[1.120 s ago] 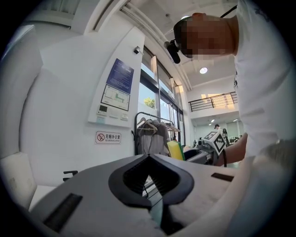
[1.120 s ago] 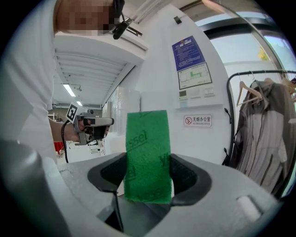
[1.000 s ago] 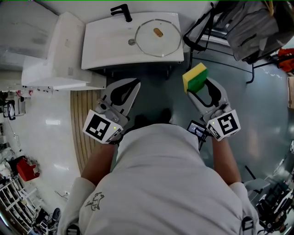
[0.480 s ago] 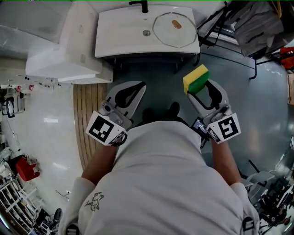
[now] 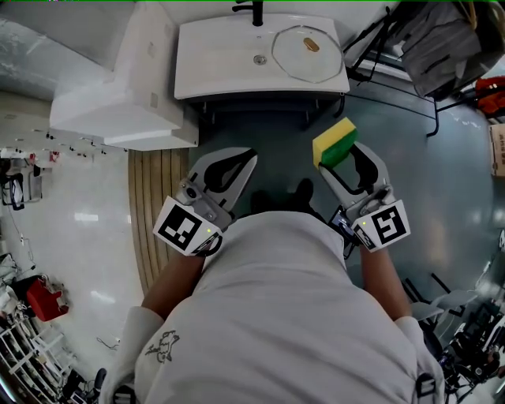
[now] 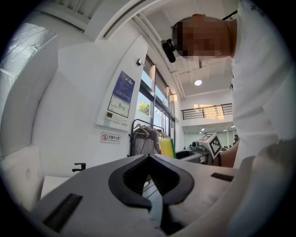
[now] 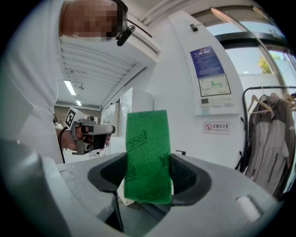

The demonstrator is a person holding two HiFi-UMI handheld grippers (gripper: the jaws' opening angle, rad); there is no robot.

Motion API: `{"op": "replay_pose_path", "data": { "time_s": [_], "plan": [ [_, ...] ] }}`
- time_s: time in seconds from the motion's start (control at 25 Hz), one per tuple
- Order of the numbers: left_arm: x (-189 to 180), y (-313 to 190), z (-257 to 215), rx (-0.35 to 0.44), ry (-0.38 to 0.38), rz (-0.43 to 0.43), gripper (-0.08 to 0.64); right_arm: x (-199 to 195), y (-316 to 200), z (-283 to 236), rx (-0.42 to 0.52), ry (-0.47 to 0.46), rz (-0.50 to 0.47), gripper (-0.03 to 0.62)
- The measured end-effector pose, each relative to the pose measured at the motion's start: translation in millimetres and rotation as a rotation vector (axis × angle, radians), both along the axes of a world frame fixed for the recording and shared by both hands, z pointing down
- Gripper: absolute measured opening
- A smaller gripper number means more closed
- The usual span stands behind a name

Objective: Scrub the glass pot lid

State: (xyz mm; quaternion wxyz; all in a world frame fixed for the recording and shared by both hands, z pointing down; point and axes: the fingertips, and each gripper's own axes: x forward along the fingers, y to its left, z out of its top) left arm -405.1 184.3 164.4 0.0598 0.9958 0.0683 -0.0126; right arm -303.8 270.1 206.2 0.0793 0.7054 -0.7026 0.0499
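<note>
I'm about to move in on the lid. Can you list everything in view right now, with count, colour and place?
Washbasin: one, white, top centre of the head view.
Glass pot lid: one, clear with a brown knob, lying on the washbasin right of the drain.
Tap: one, black, at the washbasin's far edge.
Sponge: one, yellow with a green scouring side, between the right tool's jaws.
Slatted mat: one, light wood, on the floor at the person's left.
Clothes rack: one, dark, hung with grey garments, by the wall.
Left tool: one, pale grey, jaws shut, empty.
Right tool: one, pale grey, shut on the sponge.
</note>
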Motion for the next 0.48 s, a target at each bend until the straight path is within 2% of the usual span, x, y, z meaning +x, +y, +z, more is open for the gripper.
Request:
{"op": "replay_pose_path", "data": {
  "time_s": [0.48],
  "plan": [
    [-17, -1, -3, -0.019, 0.005, 0.032, -0.002, -25, -7, -8, 0.001, 0.009, 0.007, 0.284]
  ]
}}
